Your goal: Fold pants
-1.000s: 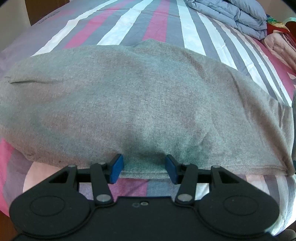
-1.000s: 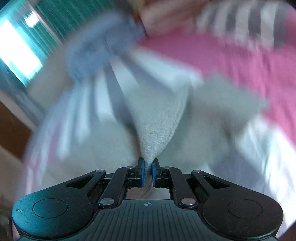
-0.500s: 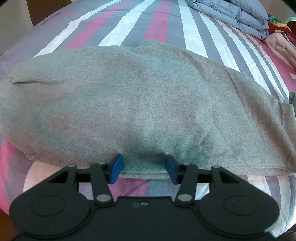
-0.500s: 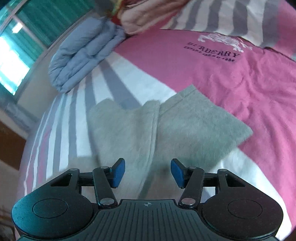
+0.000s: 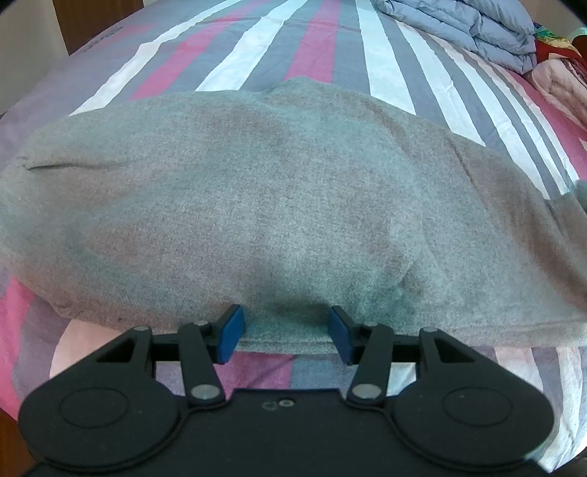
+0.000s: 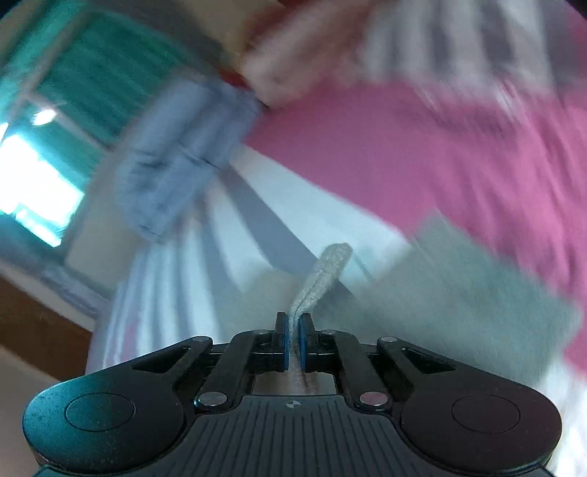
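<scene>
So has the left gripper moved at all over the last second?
No. The left gripper sits open at the same hem edge of the grey pants, and the folded blue duvet keeps its place in that view.

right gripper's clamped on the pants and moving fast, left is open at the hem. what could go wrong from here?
1. The right gripper pinches only a thin ridge of the grey pants; with the view motion-blurred, a fast pull might slip the fabric out.
2. The left gripper is open around the near hem, not clamping it, so the pants may drag across the striped bedsheet instead of folding.
</scene>
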Action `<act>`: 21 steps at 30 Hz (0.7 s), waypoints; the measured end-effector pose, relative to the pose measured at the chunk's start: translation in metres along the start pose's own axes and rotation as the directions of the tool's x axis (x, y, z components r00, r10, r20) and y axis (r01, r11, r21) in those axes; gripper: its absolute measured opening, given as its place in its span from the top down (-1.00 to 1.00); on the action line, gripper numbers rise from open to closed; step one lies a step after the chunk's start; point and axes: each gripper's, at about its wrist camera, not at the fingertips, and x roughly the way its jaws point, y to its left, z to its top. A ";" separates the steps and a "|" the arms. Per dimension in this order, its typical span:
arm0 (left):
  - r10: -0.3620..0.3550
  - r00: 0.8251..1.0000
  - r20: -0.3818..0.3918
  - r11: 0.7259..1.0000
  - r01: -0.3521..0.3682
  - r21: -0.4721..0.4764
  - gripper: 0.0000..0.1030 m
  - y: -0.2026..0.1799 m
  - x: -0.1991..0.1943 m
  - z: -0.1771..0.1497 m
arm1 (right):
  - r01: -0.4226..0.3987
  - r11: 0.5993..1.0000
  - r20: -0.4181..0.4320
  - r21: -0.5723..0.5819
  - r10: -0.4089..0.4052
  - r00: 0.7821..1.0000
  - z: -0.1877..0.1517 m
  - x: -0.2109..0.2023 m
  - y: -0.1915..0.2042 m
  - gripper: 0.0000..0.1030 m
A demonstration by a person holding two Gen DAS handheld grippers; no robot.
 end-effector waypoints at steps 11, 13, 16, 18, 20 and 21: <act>0.007 1.000 0.008 1.000 -0.007 0.007 0.14 -0.001 -0.001 -0.002 | 0.269 0.963 -0.035 -0.032 -0.270 0.962 -0.050 -0.064 -0.080 0.91; 0.003 1.000 0.003 1.000 -0.003 -0.005 0.14 0.001 -0.002 0.000 | 0.281 0.959 -0.049 -0.031 -0.282 0.958 -0.058 -0.064 -0.084 0.91; 0.007 1.000 0.001 1.000 -0.007 -0.005 0.13 0.000 -0.002 0.001 | 0.240 0.971 -0.048 0.016 -0.239 0.970 -0.051 -0.070 -0.079 0.88; 0.007 1.000 0.001 1.000 -0.007 -0.006 0.13 0.000 -0.003 0.002 | 0.193 0.978 -0.071 0.078 -0.188 0.980 -0.046 -0.068 -0.081 0.53; 0.004 1.000 -0.001 1.000 -0.004 -0.005 0.13 0.001 -0.004 0.004 | 0.156 0.981 -0.125 0.119 -0.141 0.982 -0.048 -0.065 -0.076 0.30; 0.002 1.000 0.000 1.000 -0.002 -0.004 0.13 0.001 -0.005 0.004 | 0.142 0.981 -0.164 0.135 -0.119 0.979 -0.055 -0.063 -0.072 0.30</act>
